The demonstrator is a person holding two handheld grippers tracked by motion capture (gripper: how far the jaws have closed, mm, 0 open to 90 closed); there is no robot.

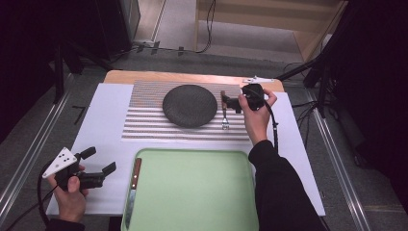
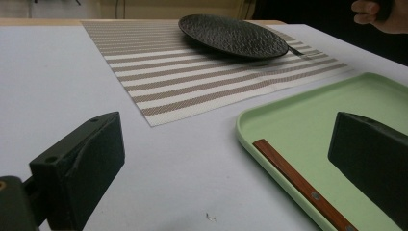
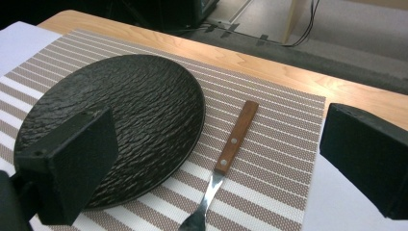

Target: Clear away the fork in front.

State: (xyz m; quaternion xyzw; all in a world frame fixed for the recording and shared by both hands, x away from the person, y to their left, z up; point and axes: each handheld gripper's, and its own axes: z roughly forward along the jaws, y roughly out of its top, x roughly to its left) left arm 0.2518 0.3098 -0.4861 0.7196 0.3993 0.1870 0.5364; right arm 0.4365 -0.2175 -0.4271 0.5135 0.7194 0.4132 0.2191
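A black textured plate rests on a striped placemat. Just right of the plate lies a fork with a wooden handle, tines toward the person. My right gripper hovers over the fork's handle, open, its jaws standing wide on either side of fork and plate edge. My left gripper is open at the table's near left, holding nothing. A wooden-handled knife lies along the left edge of a green tray.
A white sheet covers the wooden table. In the left gripper view the plate, placemat and the person's other hand appear farther off. Cables and dark stands surround the table on the floor.
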